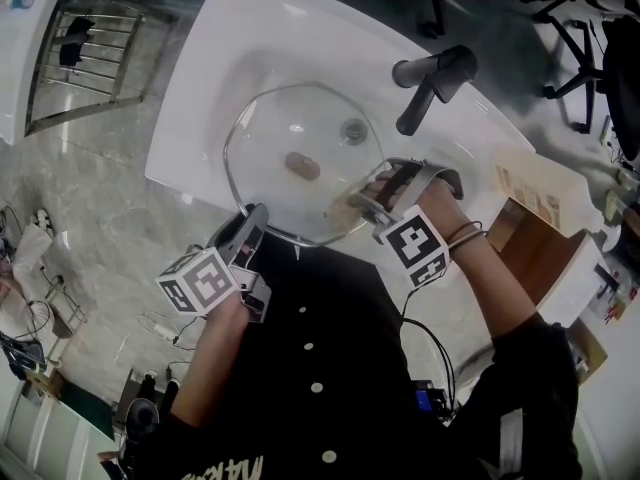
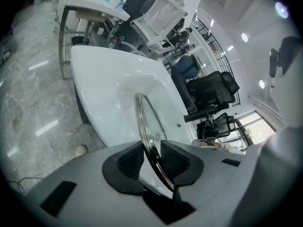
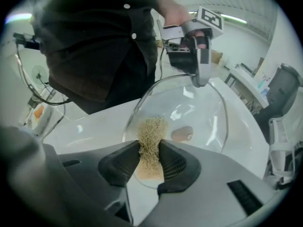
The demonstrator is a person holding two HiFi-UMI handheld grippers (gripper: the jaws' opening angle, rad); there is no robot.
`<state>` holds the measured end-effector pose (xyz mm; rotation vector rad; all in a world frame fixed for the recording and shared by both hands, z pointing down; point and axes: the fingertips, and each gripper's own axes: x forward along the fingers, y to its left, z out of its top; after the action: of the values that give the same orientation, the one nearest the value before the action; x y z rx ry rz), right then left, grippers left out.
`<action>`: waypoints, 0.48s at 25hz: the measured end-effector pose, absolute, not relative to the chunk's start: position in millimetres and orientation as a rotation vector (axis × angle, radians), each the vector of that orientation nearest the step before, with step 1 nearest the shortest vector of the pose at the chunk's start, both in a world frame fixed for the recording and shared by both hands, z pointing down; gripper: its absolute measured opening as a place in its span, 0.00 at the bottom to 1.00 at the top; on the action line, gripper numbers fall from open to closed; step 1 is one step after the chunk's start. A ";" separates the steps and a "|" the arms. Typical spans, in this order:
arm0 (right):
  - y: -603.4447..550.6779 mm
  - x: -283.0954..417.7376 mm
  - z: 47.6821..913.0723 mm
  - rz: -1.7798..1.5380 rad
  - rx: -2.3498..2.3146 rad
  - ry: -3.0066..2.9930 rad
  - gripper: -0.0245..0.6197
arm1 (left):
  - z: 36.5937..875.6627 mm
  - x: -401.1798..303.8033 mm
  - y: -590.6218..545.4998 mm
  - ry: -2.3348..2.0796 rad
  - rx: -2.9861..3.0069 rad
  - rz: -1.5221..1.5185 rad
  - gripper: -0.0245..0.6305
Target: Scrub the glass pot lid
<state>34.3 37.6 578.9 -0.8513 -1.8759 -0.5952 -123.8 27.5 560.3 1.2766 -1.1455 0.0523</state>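
The glass pot lid (image 1: 290, 118) stands tilted over the white sink (image 1: 190, 118), its tan knob (image 1: 301, 166) at the middle. My left gripper (image 1: 250, 230) is shut on the lid's near metal rim; in the left gripper view that rim (image 2: 144, 122) runs edge-on between the pads (image 2: 130, 162). My right gripper (image 1: 365, 196) is shut on a beige fibrous scrub pad (image 3: 151, 134), which lies against the glass near the lid's right edge. In the right gripper view the lid (image 3: 208, 112) and its knob (image 3: 182, 134) lie beyond the pad, with the left gripper (image 3: 199, 77) at the far rim.
A dark faucet (image 1: 430, 78) juts over the basin at the right, and the drain (image 1: 353, 130) shows through the glass. A wire rack (image 1: 90, 58) stands at the upper left, a cardboard box (image 1: 535, 238) at the right, office chairs (image 1: 570, 28) behind.
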 end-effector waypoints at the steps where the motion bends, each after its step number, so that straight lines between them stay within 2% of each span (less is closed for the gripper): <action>1: 33.2 24.7 576.4 -0.608 -0.803 -1.912 0.25 | 560.3 -123.9 27.5 -1.145 1.277 0.044 0.23; 12: -29.1 -108.5 571.8 -0.732 -0.379 -2.211 0.25 | 557.5 -123.1 25.4 -1.114 1.320 -0.012 0.23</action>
<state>-108.5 -29.1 571.8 -0.3789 -2.2115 -0.7319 -123.1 25.4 557.5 1.3204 -1.1139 -0.0125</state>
